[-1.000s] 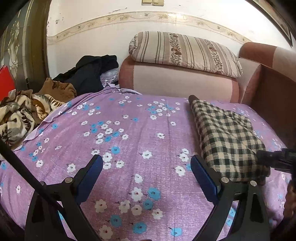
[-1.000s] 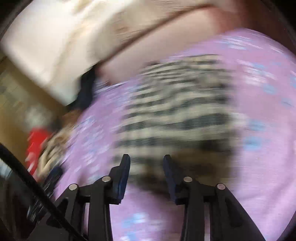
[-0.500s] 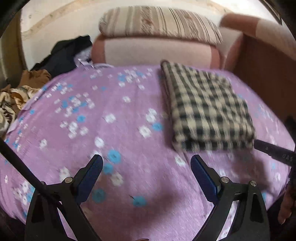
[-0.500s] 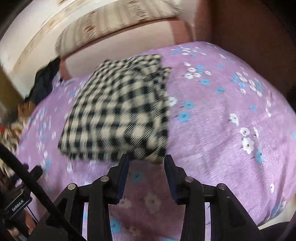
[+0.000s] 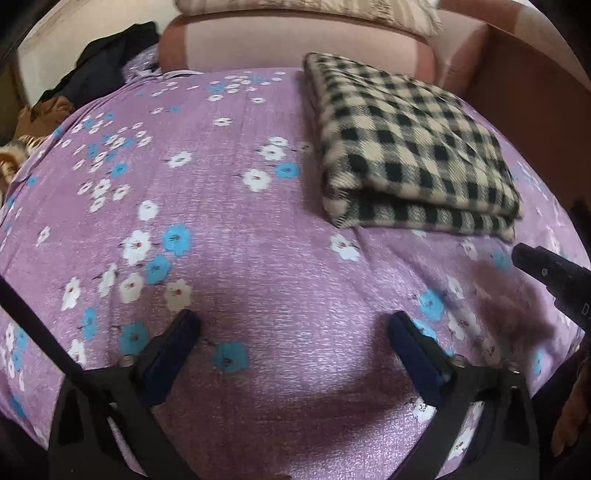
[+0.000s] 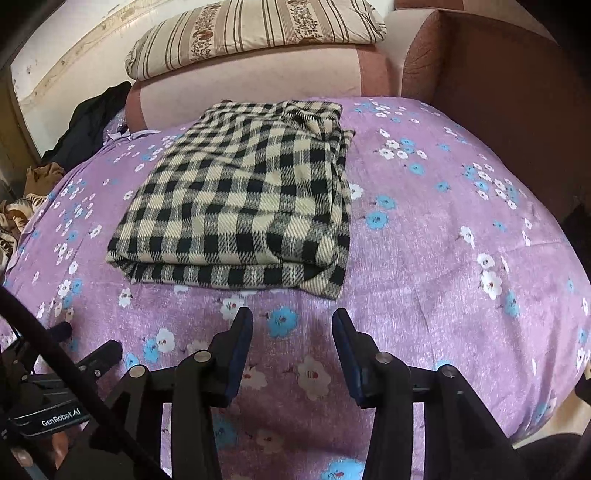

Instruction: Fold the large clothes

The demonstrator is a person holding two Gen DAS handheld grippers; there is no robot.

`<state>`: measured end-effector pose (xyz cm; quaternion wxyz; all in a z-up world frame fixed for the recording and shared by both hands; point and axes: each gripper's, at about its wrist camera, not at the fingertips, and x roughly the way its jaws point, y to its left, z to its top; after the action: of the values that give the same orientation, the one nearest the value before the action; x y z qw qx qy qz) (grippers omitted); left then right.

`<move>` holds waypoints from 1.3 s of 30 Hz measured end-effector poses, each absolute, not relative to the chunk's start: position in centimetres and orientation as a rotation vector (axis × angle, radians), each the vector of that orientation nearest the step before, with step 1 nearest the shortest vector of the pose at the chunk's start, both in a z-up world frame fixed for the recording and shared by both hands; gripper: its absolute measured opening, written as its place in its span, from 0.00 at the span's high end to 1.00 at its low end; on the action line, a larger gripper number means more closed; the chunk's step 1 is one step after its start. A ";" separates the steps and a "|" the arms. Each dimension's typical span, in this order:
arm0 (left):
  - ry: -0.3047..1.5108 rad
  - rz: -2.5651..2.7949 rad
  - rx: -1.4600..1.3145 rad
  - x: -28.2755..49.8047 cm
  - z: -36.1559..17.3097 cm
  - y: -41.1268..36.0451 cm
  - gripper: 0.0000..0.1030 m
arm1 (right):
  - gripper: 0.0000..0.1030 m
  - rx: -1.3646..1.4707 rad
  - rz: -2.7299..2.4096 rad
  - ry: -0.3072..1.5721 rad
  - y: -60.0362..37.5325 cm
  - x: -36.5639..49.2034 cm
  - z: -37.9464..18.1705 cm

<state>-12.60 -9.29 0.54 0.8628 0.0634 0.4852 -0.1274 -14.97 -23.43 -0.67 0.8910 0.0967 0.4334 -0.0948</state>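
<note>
A black-and-beige checked garment (image 6: 243, 206) lies folded into a flat rectangle on the purple flowered bedspread (image 6: 443, 229). In the left wrist view the garment (image 5: 413, 147) sits at the upper right. My right gripper (image 6: 291, 321) is open and empty, just in front of the garment's near edge, apart from it. My left gripper (image 5: 293, 328) is open wide and empty over bare bedspread (image 5: 221, 229), to the left of the garment. The right gripper's tip (image 5: 546, 269) shows at the right edge of the left wrist view.
A pink sofa back (image 6: 251, 85) with a striped cushion (image 6: 251, 33) stands behind the bed. A brown armrest (image 6: 498, 92) rises at the right. Dark clothes (image 6: 88, 125) and a brown patterned heap (image 6: 22, 218) lie at the far left.
Both grippers have pulled back and up from the folded garment, so both views now look down on it. The right gripper's jaws stand slightly wider. The garment lies still.
</note>
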 end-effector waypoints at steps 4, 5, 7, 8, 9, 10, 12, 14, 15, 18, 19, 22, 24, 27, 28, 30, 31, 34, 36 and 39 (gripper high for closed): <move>1.000 -0.254 0.140 -13.1 0.3 -9.5 0.00 | 0.52 0.189 -0.208 0.912 -23.2 -15.1 -1.1; 1.000 -0.256 0.137 -13.1 0.3 -9.5 0.00 | 0.52 0.186 -0.211 0.914 -23.2 -15.1 -1.2; 1.002 -0.261 0.141 -13.1 0.4 -9.3 0.00 | 0.52 0.185 -0.224 0.915 -23.3 -15.0 -1.3; 1.005 -0.264 0.146 -13.2 0.5 -9.3 0.00 | 0.52 0.184 -0.230 0.914 -23.3 -15.0 -1.3; 1.006 -0.265 0.147 -13.1 0.7 -9.3 0.00 | 0.52 0.183 -0.234 0.913 -23.4 -14.9 -1.3; 1.005 -0.264 0.146 -13.0 0.8 -9.2 0.00 | 0.51 0.179 -0.238 0.911 -23.4 -14.9 -1.3; 0.991 -0.242 0.132 -13.2 1.1 -8.9 0.00 | 0.51 0.167 -0.244 0.907 -23.2 -14.8 -1.3; 0.977 -0.219 0.120 -13.3 1.6 -8.7 0.00 | 0.51 0.151 -0.250 0.904 -22.9 -14.7 -1.3; 0.972 -0.215 0.116 -13.3 1.8 -8.6 0.00 | 0.51 0.143 -0.251 0.902 -22.8 -14.7 -1.3; 0.952 -0.193 0.101 -13.4 2.5 -8.3 0.00 | 0.50 0.127 -0.256 0.897 -22.5 -14.5 -1.2; 0.950 -0.191 0.096 -13.3 2.7 -8.2 0.00 | 0.49 0.121 -0.258 0.896 -22.4 -14.5 -1.2; 0.954 -0.188 0.083 -13.3 3.1 -8.0 0.00 | 0.48 0.101 -0.262 0.891 -22.2 -14.4 -1.3; 0.959 -0.191 0.073 -13.3 3.2 -8.0 0.00 | 0.48 0.091 -0.264 0.888 -22.0 -14.4 -1.3; 0.962 -0.192 0.072 -13.6 3.3 -8.1 0.00 | 0.48 0.075 -0.266 0.884 -21.7 -14.3 -1.3; 0.961 -0.192 0.071 -13.6 3.3 -8.1 0.00 | 0.48 0.071 -0.266 0.884 -21.6 -14.3 -1.3; 0.958 -0.195 0.071 -13.7 3.4 -8.1 0.00 | 0.47 0.065 -0.267 0.887 -21.5 -14.2 -1.4; 0.957 -0.197 0.071 -13.6 3.4 -8.0 0.00 | 0.47 0.061 -0.266 0.890 -21.4 -14.1 -1.5; 0.951 -0.196 0.070 -13.7 3.5 -8.0 0.00 | 0.47 0.054 -0.269 0.896 -21.3 -14.0 -1.7; 0.950 -0.196 0.071 -13.7 3.5 -8.0 0.00 | 0.46 0.052 -0.272 0.897 -21.3 -14.0 -1.7; 0.952 -0.196 0.070 -13.7 3.5 -8.0 0.00 | 0.45 0.046 -0.279 0.899 -21.3 -14.0 -1.8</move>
<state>-13.70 -7.97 3.51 0.8837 0.0334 0.4573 -0.0942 -13.96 -21.33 -1.81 0.8910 0.0222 0.4331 -0.1344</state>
